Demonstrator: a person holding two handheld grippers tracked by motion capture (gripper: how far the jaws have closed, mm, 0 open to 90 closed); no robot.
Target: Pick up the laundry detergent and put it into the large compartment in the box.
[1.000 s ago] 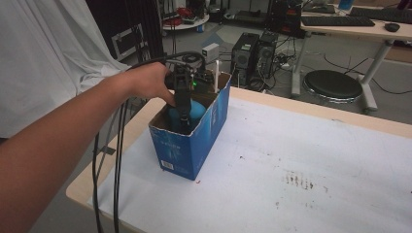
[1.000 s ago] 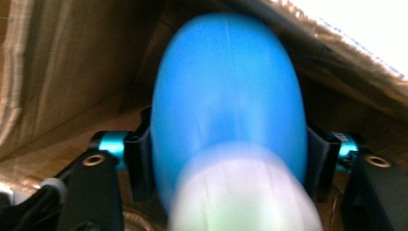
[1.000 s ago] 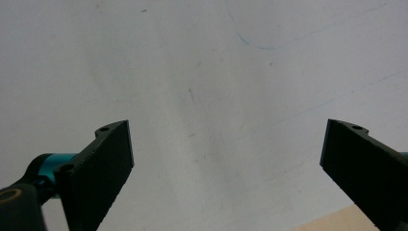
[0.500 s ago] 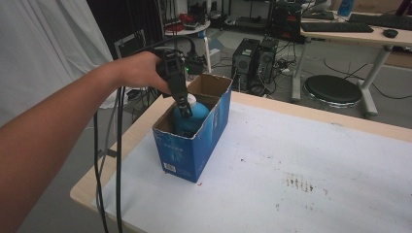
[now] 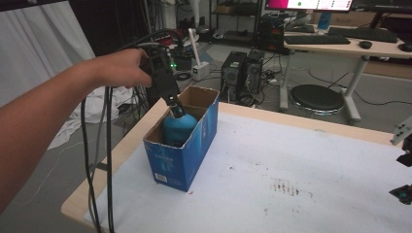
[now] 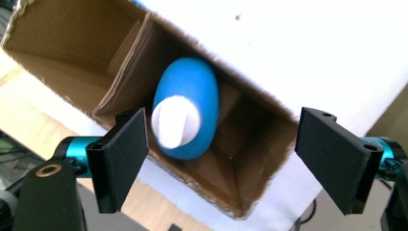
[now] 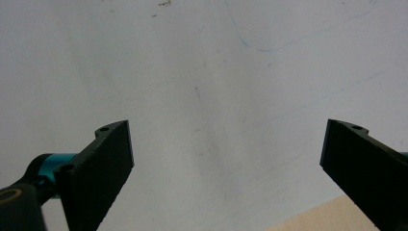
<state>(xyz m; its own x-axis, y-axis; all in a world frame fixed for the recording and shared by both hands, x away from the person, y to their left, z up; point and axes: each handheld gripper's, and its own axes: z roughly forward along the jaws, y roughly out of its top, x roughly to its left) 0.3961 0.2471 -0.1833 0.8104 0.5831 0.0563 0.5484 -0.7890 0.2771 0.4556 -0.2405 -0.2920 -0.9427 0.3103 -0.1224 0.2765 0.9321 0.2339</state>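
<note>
Compared with half a second ago, the left gripper (image 5: 176, 108) has lifted off the blue bottle (image 5: 179, 129) — earlier its jaws sat down on the bottle inside the box, and now they hang just above the bottle's top, with the hand (image 5: 121, 68) raised higher over the box's far end. The bottle itself stays where it was, standing in the open blue cardboard box (image 5: 187, 160) near the table's left edge.

In the left gripper view the left gripper (image 6: 221, 149) stands wide, its two black jaws well apart and holding nothing; between them, farther down, lies the box (image 6: 86, 43) with its brown inner walls and the blue bottle (image 6: 197, 91), whose white cap (image 6: 175, 120) faces the camera. The bottle leans toward one side wall of the box.

The right gripper (image 7: 226, 163) is also spread wide and empty, hovering over the bare white table cover (image 7: 202, 72), with a strip of the wooden table edge showing at the lower right. In the high view part of it (image 5: 404, 160) shows at the right edge of the table (image 5: 291, 194).

The box front carries pale printing and a small white label at its lower corner — too blurred to read. The table cover bears dark smudges near the middle.
</note>
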